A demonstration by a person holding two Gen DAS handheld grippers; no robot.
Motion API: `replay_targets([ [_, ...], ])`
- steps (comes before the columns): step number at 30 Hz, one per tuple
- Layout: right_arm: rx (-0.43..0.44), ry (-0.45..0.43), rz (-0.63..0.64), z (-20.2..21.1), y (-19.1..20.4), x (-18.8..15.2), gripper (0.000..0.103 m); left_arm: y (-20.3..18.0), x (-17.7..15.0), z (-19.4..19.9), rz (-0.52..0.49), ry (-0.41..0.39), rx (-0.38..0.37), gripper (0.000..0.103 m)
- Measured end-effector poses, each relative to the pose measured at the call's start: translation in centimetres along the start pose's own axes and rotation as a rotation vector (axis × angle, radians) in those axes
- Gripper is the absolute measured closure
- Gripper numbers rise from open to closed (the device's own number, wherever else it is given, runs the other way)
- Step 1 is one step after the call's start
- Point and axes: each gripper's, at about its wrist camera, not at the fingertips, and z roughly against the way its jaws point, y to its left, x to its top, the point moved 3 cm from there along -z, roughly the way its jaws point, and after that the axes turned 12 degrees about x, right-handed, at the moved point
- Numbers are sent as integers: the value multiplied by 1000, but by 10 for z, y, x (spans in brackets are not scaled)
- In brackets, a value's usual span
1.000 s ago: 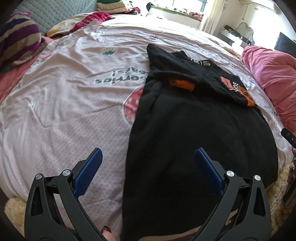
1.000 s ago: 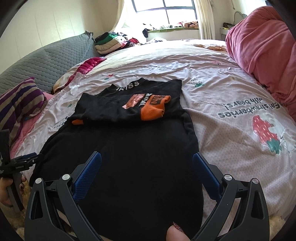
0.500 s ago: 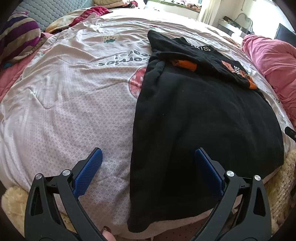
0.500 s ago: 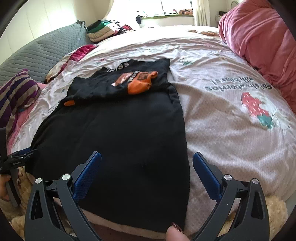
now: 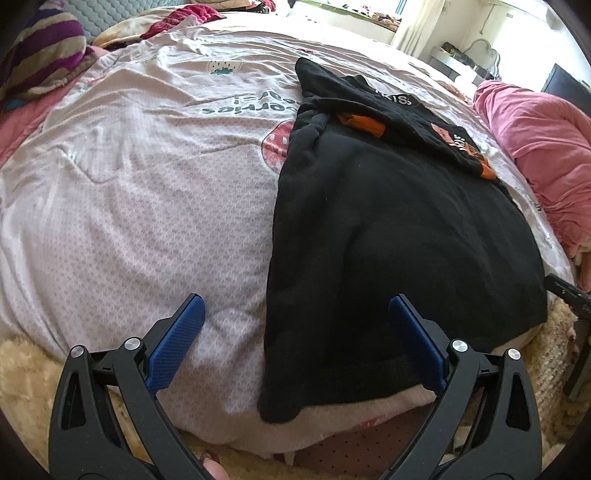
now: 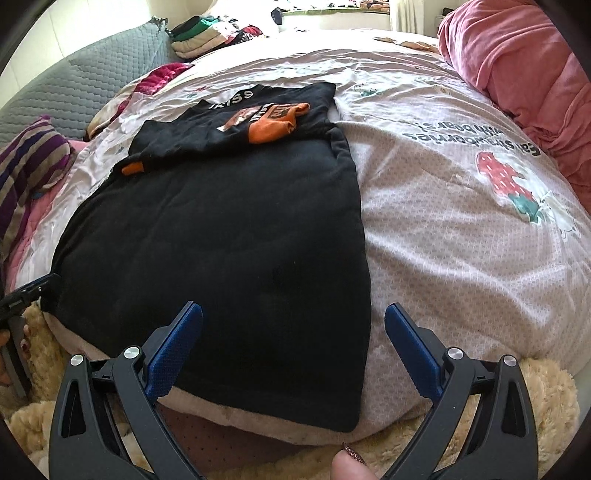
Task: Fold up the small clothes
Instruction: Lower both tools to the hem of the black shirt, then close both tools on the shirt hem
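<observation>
1. Left gripper (image 5: 295,325) and right gripper (image 6: 293,325): both jaws wide, holding nothing, now pulled back past the bed edge versus a second ago.
2. Judgement: sleeve folds are finished and the hem corners come next.
3. Black top (image 6: 221,236) lies flat on the strawberry-print sheet (image 6: 461,221), sleeves folded in, hem nearest.
4. No containers; folded clothes pile (image 6: 199,33) far back.

The left tool (image 5: 295,325) hangs with its blue pads spread wide, holding nothing, above the near edge of the bed (image 5: 147,192). A black garment (image 5: 388,240) lies flat on the pale printed sheet, its near left corner between the pads. Its far end is folded over, showing orange patches (image 5: 364,123). A pink quilt (image 5: 535,136) lies far right, a striped pillow (image 5: 40,55) far left.
</observation>
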Motion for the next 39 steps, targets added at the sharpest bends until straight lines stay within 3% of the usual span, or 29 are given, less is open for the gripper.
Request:
replay_targets([
  [2, -5, 6, 3, 0, 0, -3, 5, 2, -3, 2, 8, -1, -6, 18],
  [4, -10, 12, 7, 1, -1, -5, 5, 3, -5, 6, 16, -3, -22, 38],
  [7, -12, 20, 3, 1, -4, -10, 5, 3, -7, 10, 54, 22, -120, 57],
  [15, 25, 35, -28, 5, -13, -20, 5, -10, -12, 12, 21, 29, -139, 57],
  [21, 102, 63, -44, 1, -17, -22, 6, -6, -13, 8, 34, 45, -156, 57],
  [27, 118, 77, -1, 0, -17, -22, 33, -7, -11, 3, 30, 56, -161, 51],
  [30, 127, 66, 12, 6, -19, -21, 57, -7, -10, 1, 35, 60, -170, 48],
  [31, 159, 69, 22, 7, -17, -22, 69, -6, -10, 0, 39, 61, -177, 46],
  [39, 158, 98, 44, -6, -17, -21, 67, -8, -3, -5, 34, 66, -192, 45],
])
